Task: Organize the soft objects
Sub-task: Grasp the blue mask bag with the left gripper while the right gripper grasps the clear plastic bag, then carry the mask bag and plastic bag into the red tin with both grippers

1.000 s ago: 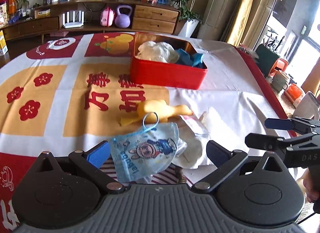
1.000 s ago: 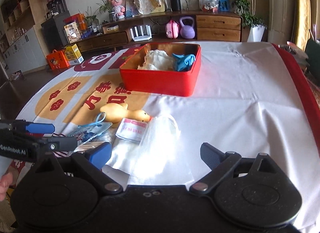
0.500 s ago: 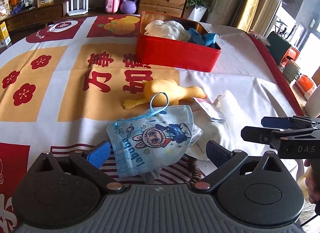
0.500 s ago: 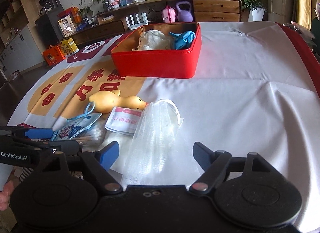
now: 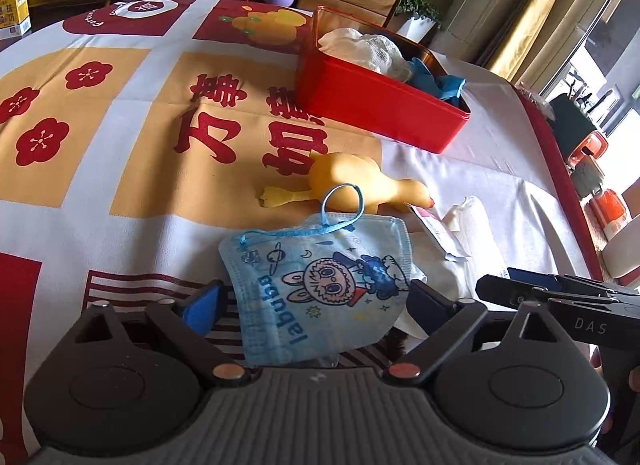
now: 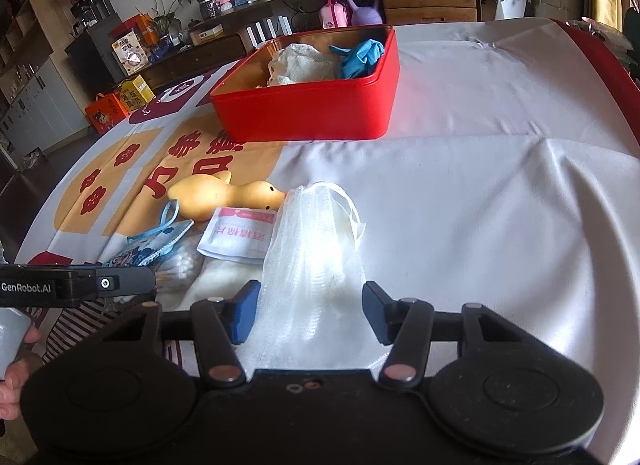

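The left gripper [image 5: 316,301] has its jaws wide apart and just closing a little, the blue cartoon face mask [image 5: 320,285] lying between them, pads not yet pressing it. The right gripper [image 6: 310,311] has jaws closing around the white mesh bag [image 6: 316,257], left pad at its edge, right pad still clear. Ahead of both lie the yellow rubber duck [image 6: 224,195] and, farther off, the red tin [image 6: 312,109] holding a white cloth [image 6: 300,63] and blue glove [image 6: 362,55]

On the worktop [image 5: 120,193], the box [image 5: 376,113] sits farthest back, holding cloths [image 5: 364,47]. The duck [image 5: 352,181] lies before it. Nearest, the mask [image 5: 320,285] lies left of the mesh bag [image 6: 316,249].
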Available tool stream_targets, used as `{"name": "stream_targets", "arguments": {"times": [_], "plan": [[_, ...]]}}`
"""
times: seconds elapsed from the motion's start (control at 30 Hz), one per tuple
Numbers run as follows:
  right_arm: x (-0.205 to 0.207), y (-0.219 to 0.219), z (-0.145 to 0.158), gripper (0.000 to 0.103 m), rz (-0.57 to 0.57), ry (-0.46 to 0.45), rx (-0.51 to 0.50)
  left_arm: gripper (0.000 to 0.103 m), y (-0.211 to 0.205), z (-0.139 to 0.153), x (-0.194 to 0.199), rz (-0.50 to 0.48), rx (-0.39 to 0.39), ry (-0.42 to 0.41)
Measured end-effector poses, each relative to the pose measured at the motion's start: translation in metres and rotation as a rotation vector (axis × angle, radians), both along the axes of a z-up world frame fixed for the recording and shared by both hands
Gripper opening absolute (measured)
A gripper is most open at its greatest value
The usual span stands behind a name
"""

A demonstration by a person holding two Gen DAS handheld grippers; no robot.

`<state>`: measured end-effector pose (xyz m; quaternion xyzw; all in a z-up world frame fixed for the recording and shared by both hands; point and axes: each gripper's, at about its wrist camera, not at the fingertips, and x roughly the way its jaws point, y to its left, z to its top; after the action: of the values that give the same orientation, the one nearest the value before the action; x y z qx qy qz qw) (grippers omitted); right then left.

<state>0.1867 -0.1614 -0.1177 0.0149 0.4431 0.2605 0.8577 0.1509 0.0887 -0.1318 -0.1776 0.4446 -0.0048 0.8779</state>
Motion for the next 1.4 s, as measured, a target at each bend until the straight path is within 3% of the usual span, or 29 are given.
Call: {"name": "stream_targets", "arguments": {"times": [0.13, 0.23, 0.7, 0.87, 1.4], "plan": [[-0.001, -0.002, 0.002, 0.045, -0.004, 0.000, 0.008, 0.088, -0.003, 0.002, -0.001, -0.006, 0.013, -0.005], [-0.003, -0.003, 0.004, 0.034, 0.005, -0.005, 0.014, 0.083, -0.003, 0.005, -0.003, -0.006, 0.013, -0.019], [-0.010, -0.008, 0.015, 0.006, 0.000, -0.054, 0.016, 0.040, -0.005, 0.018, -0.010, 0.000, 0.065, -0.061], [-0.014, -0.011, 0.020, 0.002, -0.005, -0.082, 0.019, 0.035, -0.005, 0.024, -0.013, 0.003, 0.075, -0.077], [-0.015, -0.022, 0.060, 0.003, -0.002, -0.140, 0.086, 0.035, -0.004, 0.055, -0.005, -0.011, 0.043, -0.088]]}}
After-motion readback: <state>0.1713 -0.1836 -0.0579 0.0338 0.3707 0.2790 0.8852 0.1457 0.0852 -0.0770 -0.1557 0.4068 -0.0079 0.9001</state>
